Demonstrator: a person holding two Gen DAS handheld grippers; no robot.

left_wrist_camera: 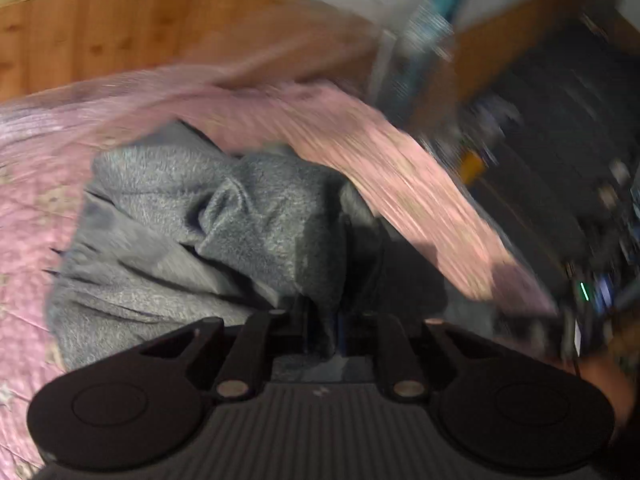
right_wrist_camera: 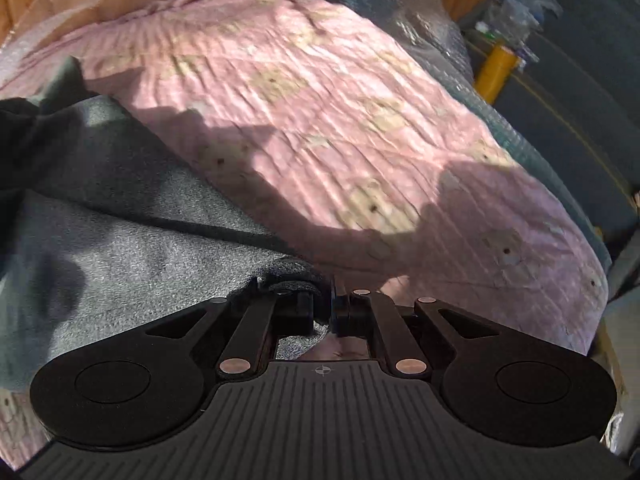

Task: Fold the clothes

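Note:
A grey fleece garment (left_wrist_camera: pixel 192 216) lies bunched on a pink quilted bedspread (left_wrist_camera: pixel 28 216). In the left wrist view my left gripper (left_wrist_camera: pixel 324 324) is shut on a fold of that grey cloth, which runs up between the two black fingers. In the right wrist view the same grey garment (right_wrist_camera: pixel 120 240) spreads across the left half, over the pink bedspread (right_wrist_camera: pixel 320 120). My right gripper (right_wrist_camera: pixel 324 312) is shut on its hemmed edge, with the fabric pinched between the pads. The left wrist view is smeared on its right side.
A wooden headboard (left_wrist_camera: pixel 120 36) stands behind the bed. To the right of the bed is dark flooring with blurred clutter (left_wrist_camera: pixel 560 160). In the right wrist view a yellow cylinder (right_wrist_camera: pixel 496 68) and plastic wrapping (right_wrist_camera: pixel 516 12) lie past the bed's right edge.

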